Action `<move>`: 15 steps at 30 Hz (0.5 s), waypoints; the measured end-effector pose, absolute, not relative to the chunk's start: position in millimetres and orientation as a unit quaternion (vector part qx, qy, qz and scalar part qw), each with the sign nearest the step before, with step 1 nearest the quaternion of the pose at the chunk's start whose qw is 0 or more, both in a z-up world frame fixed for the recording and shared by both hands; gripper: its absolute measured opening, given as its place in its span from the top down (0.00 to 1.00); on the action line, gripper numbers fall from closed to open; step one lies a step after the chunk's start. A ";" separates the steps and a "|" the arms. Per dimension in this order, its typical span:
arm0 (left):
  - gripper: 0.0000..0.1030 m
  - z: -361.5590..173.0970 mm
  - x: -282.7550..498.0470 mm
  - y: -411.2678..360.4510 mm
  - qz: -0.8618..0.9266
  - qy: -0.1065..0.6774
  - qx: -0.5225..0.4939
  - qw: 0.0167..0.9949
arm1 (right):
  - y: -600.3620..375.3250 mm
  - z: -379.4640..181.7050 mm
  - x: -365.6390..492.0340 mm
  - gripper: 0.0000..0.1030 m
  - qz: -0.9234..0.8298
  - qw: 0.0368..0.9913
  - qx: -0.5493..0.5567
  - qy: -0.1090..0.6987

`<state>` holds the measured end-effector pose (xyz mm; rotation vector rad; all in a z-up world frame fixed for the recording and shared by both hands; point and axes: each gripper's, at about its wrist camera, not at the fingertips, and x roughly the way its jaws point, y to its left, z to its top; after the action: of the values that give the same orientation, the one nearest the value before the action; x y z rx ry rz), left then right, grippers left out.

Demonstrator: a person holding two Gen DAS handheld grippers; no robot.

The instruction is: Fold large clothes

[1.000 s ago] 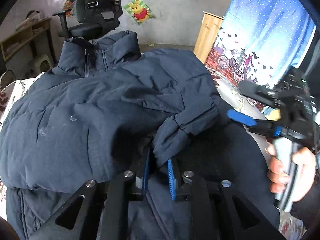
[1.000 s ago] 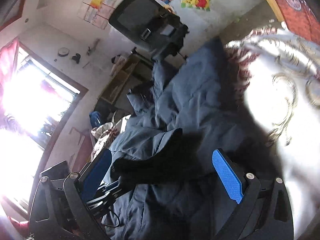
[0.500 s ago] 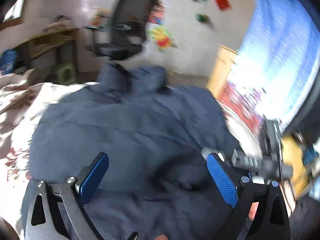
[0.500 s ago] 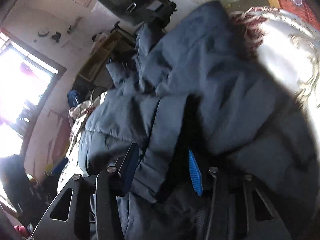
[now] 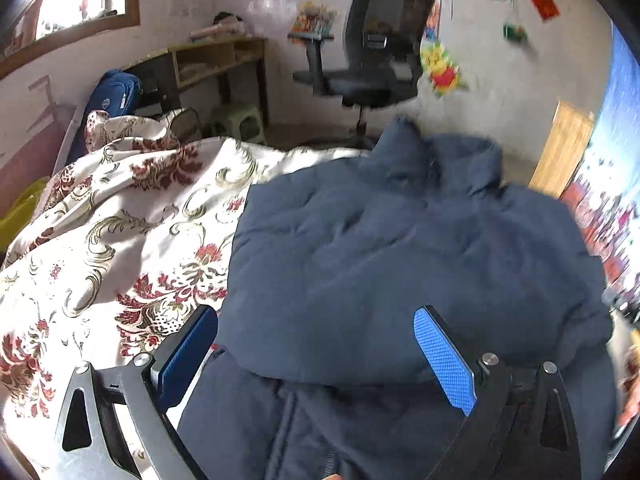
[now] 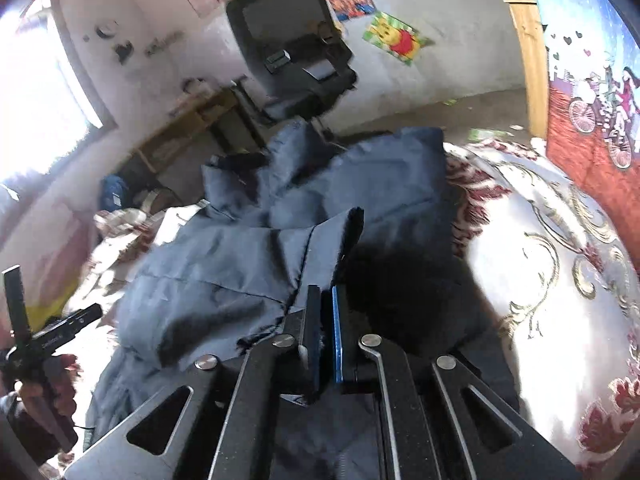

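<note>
Two grippers work over a navy jacket (image 5: 400,248) lying on a floral bedspread (image 5: 120,220). Left gripper (image 5: 316,360) stands wide, holding nothing, its blue pads (image 5: 444,360) straddling the jacket's near folded edge. Right gripper (image 6: 326,332) has just been closing and is pinched narrow on the sleeve (image 6: 320,248), which is folded across the jacket. Bare bedspread lies left and right of the jacket; its collar points toward the far chair (image 5: 380,48).
</note>
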<state>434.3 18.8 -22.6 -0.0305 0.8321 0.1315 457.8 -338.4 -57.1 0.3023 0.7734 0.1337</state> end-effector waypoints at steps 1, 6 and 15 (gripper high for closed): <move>0.04 -28.9 437.7 18.2 0.063 0.411 -0.009 0.910 | -333.0 -57.9 456.8 0.90 0.059 0.917 0.129 0.372; 0.04 -38.6 439.6 7.1 0.028 0.407 -0.021 0.913 | -321.5 -44.2 445.0 0.46 0.053 0.945 0.075 0.314; 0.01 -72.7 459.7 -20.5 0.011 0.424 0.014 0.906 | -272.9 -83.0 477.9 0.46 0.135 0.911 -0.001 0.390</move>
<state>459.7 -20.5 -72.7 0.0292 0.8748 0.0219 477.9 -272.9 -83.0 -0.0023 0.8047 0.2792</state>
